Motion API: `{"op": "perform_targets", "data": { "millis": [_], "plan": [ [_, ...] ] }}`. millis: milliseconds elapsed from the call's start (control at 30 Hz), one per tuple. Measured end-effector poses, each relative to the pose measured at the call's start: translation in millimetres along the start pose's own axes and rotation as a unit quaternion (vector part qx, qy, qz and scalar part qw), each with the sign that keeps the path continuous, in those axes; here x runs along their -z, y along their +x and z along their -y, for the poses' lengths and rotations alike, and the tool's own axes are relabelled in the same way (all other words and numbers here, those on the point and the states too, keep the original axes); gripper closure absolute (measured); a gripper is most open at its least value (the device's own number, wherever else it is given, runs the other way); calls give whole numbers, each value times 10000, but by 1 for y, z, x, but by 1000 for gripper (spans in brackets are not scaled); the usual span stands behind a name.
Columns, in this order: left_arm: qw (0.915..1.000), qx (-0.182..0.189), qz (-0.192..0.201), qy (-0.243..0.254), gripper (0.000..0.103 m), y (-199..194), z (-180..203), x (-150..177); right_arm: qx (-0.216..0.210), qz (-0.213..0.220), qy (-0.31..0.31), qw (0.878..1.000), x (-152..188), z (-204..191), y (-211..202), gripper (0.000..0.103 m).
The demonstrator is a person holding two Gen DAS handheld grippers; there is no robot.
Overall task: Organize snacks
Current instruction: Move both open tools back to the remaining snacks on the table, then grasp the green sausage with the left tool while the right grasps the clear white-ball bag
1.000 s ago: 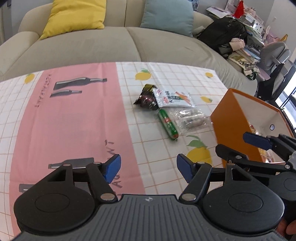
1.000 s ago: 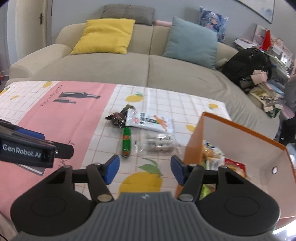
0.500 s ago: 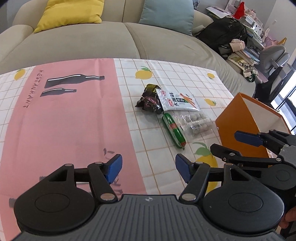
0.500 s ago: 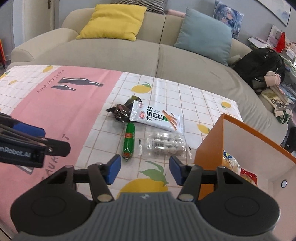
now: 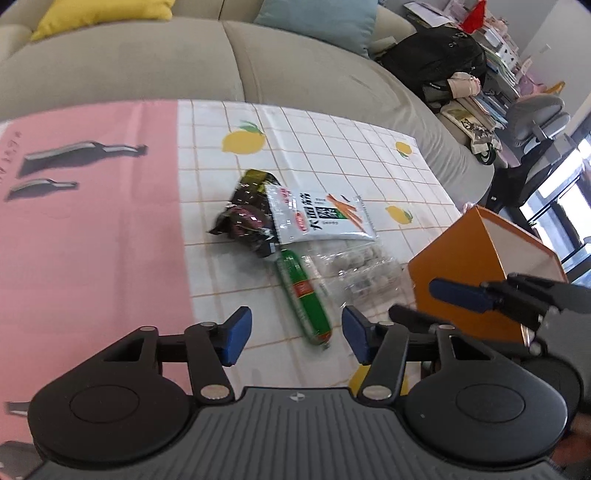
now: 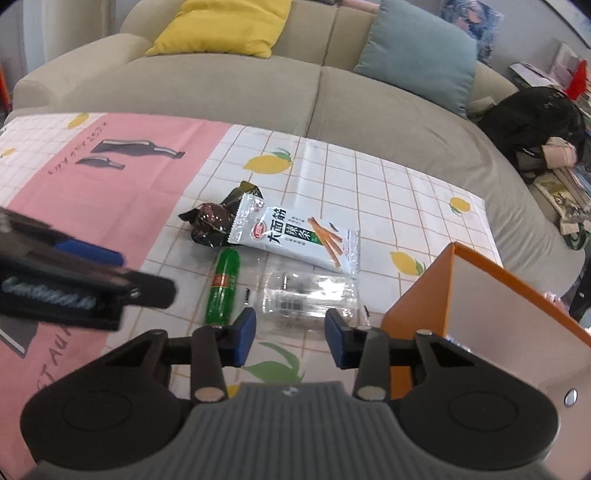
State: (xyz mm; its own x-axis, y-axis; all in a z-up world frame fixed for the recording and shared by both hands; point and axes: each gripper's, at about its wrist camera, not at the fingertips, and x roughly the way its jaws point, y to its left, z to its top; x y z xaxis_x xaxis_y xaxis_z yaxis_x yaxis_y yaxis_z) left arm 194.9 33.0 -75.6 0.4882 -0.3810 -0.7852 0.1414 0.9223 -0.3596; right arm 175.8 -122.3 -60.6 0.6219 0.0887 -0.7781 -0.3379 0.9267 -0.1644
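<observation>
Several snacks lie on the tablecloth: a green sausage (image 5: 304, 299) (image 6: 223, 286), a clear packet of small rounds (image 5: 364, 273) (image 6: 308, 295), a white snack bag (image 5: 319, 218) (image 6: 295, 236) and a dark wrapper (image 5: 245, 218) (image 6: 210, 221). An orange box (image 5: 476, 280) (image 6: 491, 295) stands at the right. My left gripper (image 5: 297, 334) is open and empty, just short of the sausage's near end. My right gripper (image 6: 290, 336) is open and empty, just short of the clear packet.
The table wears a pink and white checked cloth with lemons (image 6: 269, 164). A beige sofa (image 6: 314, 85) with a yellow cushion (image 6: 221, 26) and a blue cushion (image 6: 417, 55) runs behind the table. A black bag (image 6: 532, 125) and clutter lie at the right.
Both grippers have moved forward toward the snack pile, which looms larger. The left now faces the green sausage, the right faces the clear packet. Both stay open.
</observation>
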Motion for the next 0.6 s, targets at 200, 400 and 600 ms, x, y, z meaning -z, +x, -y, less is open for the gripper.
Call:
{"op": "perform_targets", "data": {
  "millis": [200, 400, 600],
  "plan": [
    [9995, -49, -313, -68, 46, 32, 9, -10, -130, -266, -747, 9968, -8, 3, 12, 64],
    [9977, -372, -574, -7, 56, 52, 13, -13, -589, -766, -1343, 9862, -19, 6, 27, 63],
    [9968, -320, -734, -45, 72, 61, 12, -13, -847, -1100, -1892, 9721, -29, 11, 44, 59]
  ]
}}
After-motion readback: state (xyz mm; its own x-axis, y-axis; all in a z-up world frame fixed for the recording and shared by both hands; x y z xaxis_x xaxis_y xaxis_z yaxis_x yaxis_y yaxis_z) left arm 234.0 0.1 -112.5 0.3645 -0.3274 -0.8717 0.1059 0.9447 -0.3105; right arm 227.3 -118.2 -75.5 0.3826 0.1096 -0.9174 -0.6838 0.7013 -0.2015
